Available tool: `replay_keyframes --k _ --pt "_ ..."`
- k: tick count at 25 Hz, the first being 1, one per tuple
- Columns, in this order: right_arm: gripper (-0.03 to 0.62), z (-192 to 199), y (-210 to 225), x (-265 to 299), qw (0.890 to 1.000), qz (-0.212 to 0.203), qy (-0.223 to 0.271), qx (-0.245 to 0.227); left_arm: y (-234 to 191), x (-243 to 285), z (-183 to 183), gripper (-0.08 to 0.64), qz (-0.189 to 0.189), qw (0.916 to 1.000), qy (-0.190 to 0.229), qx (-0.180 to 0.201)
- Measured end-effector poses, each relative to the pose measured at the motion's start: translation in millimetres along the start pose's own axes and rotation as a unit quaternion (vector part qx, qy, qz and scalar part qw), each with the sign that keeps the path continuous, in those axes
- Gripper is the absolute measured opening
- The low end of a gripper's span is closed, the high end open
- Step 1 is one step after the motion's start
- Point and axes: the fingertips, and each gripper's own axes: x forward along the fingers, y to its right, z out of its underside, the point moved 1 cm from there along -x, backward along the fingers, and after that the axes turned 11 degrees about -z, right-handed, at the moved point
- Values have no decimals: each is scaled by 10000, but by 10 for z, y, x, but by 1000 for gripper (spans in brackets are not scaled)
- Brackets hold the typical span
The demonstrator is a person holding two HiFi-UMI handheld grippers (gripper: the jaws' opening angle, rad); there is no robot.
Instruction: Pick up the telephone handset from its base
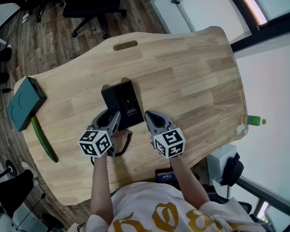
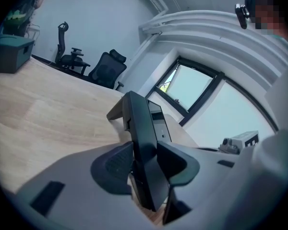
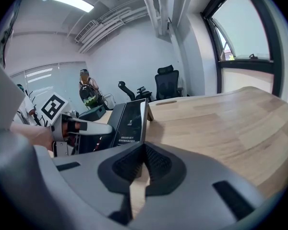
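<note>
Desk (image 1: 193,81) w/ phone base (image 1: 129,100), print (image 3: 119,138) unreadable

Bright, even daylight plus ceiling strip light (image 3: 74,1). Washed-out, pale window (image 3: 240,28). Soft faint shadows on table (image 1: 193,76). Dark handset (image 2: 144,143), little detail. Strong fisheye bending at edges; black vignette corners in both gripper views. Left gripper view slightly soft.

We note tabletop (image 1: 193,76): pale wood, smooth, low sheen, grain showing | telephone base (image 1: 127,103): black plastic, slightly glossy face | handset (image 2: 146,152): smooth black plastic | fingers (image 3: 161,164): dark ribbed pads set in matt grey plastic | floor (image 1: 48,37): brown wood planks.
</note>
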Motion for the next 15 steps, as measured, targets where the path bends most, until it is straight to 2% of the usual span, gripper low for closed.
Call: replay_keyframes --k 4,9,15 --pt "5 9 -10 0 10000 3 -42 -37 5 7 -9 143 186 9998 -78 -51" --pt "5 -27 -28 -29 10000 20 -2 -41 22 -70 -46 103 331 9992 58 -221" --pt "5 -56 -47 -73 10000 43 25 -71 33 -89 -51 91 525 9978 60 -407"
